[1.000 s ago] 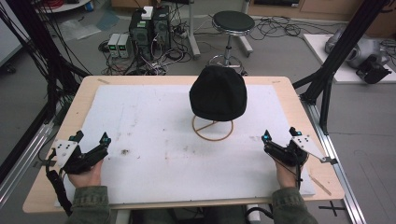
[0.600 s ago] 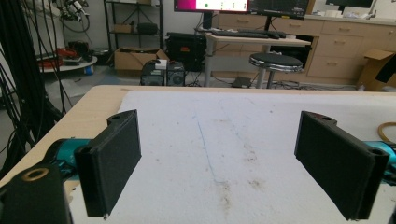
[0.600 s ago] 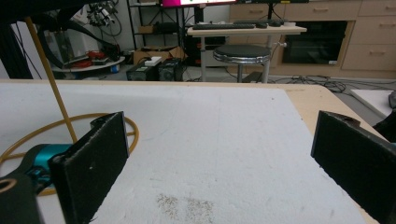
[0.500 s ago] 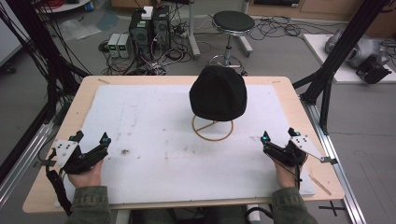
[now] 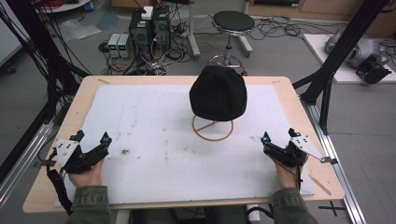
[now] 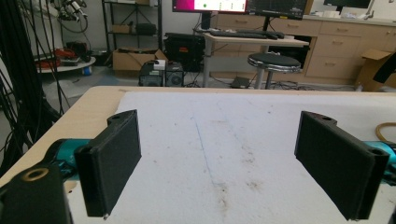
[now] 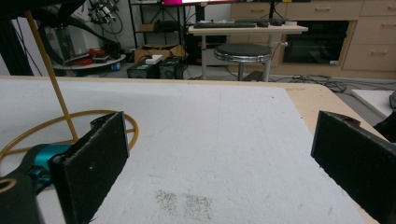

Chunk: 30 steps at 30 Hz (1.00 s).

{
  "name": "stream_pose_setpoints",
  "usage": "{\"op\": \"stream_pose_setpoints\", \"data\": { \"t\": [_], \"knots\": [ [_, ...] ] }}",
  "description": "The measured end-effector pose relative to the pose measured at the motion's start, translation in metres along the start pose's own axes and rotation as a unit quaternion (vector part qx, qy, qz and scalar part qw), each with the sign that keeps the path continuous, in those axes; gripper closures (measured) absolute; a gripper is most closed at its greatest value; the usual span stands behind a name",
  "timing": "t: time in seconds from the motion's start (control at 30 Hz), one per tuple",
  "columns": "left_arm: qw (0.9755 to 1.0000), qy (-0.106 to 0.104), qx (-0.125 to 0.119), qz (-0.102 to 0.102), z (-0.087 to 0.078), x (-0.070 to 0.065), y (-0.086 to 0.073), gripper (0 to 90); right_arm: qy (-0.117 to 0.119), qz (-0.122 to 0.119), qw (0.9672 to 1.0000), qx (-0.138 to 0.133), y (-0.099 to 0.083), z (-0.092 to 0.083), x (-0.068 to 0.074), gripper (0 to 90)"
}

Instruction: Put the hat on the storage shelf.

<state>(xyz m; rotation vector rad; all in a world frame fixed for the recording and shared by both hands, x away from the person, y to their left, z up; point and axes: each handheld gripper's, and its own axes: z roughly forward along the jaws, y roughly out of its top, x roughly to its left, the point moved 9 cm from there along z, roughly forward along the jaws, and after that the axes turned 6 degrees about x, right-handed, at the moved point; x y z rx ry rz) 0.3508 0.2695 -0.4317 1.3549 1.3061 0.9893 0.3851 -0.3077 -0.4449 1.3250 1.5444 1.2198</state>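
Note:
A black knit hat [image 5: 218, 93] sits on top of a thin gold wire stand [image 5: 213, 128] near the middle of the white mat [image 5: 154, 121]. The stand's ring base [image 7: 56, 128] and upright rod lie at the left of the right gripper view. My left gripper [image 5: 92, 141] rests at the mat's front left, open, with nothing between its black pads [image 6: 112, 158]. At the front right my right gripper [image 5: 280, 139] is open too, and bare mat lies between its pads [image 7: 93, 163]. Both are well apart from the hat.
The mat covers a wooden table [image 5: 299, 100]. Black frame posts [image 5: 334, 60] stand off the right edge and cables hang at the left. A round stool [image 5: 232, 23] and computer boxes [image 5: 149, 28] are on the floor beyond the far edge.

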Motion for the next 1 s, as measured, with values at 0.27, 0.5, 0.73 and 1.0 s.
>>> {"op": "stream_pose_setpoints", "data": {
  "t": [0.27, 0.5, 0.73, 1.0],
  "knots": [
    [1.0000, -0.002, 0.001, 0.000, 0.0013, -0.0009, -0.0001, 14.7, -0.001, 0.000, 1.0000, 0.004, -0.0019, -0.0003, -0.0011, 3.1],
    [1.0000, -0.002, 0.000, -0.003, 0.0020, -0.0011, 0.0003, 14.7, -0.001, -0.007, 1.0000, 0.006, -0.0029, -0.0003, -0.0001, 3.1],
    [1.0000, -0.002, 0.002, -0.002, 0.0027, -0.0010, -0.0001, 14.7, -0.001, -0.004, 1.0000, 0.009, -0.0039, 0.0001, 0.0003, 3.1],
    [1.0000, -0.003, 0.002, -0.002, 0.0027, -0.0010, -0.0005, 14.7, 0.000, -0.004, 0.9999, 0.011, -0.0045, 0.0008, -0.0004, 3.1]
  ]
}}
